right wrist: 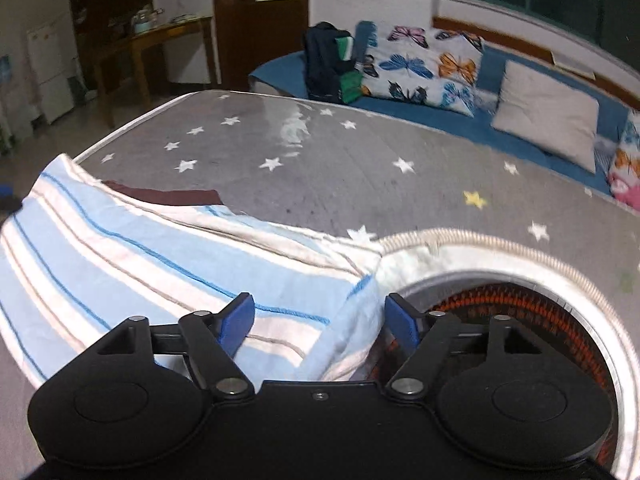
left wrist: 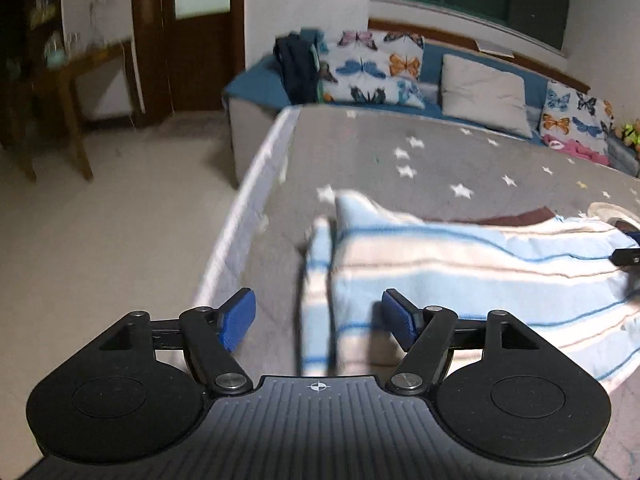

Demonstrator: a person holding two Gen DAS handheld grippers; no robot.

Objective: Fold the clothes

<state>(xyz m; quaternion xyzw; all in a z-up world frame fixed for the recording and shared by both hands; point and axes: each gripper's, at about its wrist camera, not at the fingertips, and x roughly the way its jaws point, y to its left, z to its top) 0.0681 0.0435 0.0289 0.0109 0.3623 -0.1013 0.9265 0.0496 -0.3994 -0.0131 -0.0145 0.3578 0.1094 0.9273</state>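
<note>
A light blue and white striped garment (left wrist: pixel 460 264) lies partly folded on a grey star-print mattress (left wrist: pixel 360 152). It also shows in the right wrist view (right wrist: pixel 160 248), with a dark maroon cloth (right wrist: pixel 168 196) under its far edge. My left gripper (left wrist: pixel 318 318) is open and empty, just above the garment's left end. My right gripper (right wrist: pixel 320 320) is open and empty, over the garment's right end. The tip of the right gripper (left wrist: pixel 626 256) shows at the left wrist view's right edge.
A round basket (right wrist: pixel 520 264) with a white rim and dark orange-ribbed inside sits on the mattress at the right. Behind is a blue sofa (left wrist: pixel 260 84) with butterfly pillows (left wrist: pixel 372 68), a grey cushion (left wrist: pixel 484 92) and a dark bag (right wrist: pixel 328 64). A wooden table (left wrist: pixel 68 80) stands on the floor at left.
</note>
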